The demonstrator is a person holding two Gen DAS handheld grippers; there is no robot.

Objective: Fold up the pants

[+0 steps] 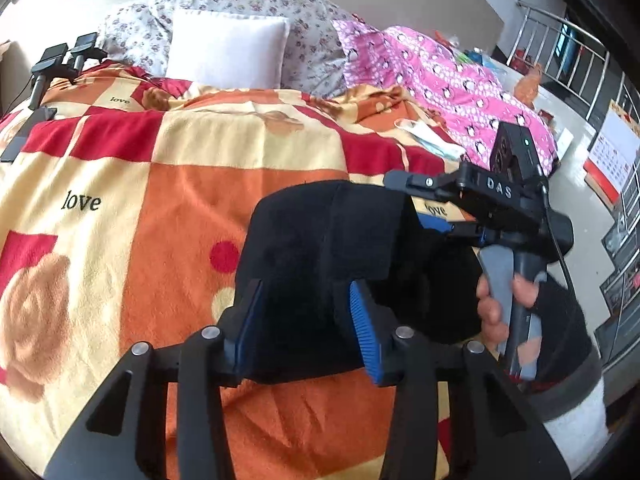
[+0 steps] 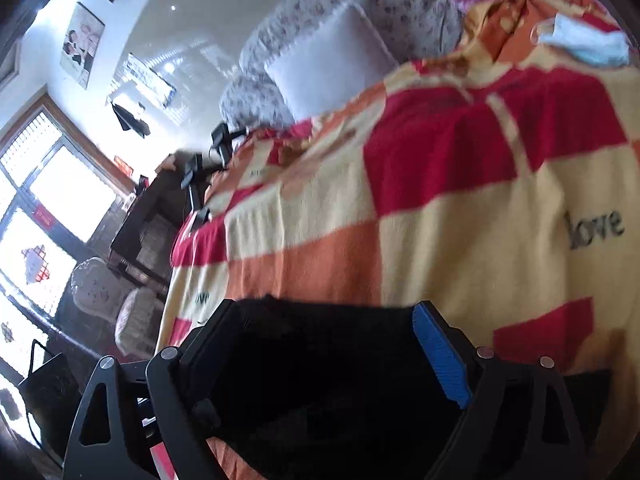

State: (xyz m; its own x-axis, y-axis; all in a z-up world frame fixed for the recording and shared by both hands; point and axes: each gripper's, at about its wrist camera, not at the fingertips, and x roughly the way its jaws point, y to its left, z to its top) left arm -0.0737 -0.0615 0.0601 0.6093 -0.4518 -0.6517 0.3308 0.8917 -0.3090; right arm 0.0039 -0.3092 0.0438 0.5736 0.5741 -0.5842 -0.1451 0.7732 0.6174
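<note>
While the folded black pants (image 1: 320, 248) lie on the blanket (image 1: 120, 208), both tongs — left gripper (image 1: 306, 320), right gripper (image 2: 328, 352) — stand spread, gripping nothing.

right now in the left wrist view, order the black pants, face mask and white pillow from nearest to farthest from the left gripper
1. black pants, between the left gripper fingers
2. face mask, further up the bed, right
3. white pillow, at the head of the bed

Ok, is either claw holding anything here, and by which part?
Nothing looks gripped. The left claw and right claw both stand open astride the folded black pants, with their pads apparently not pinching the cloth.
</note>
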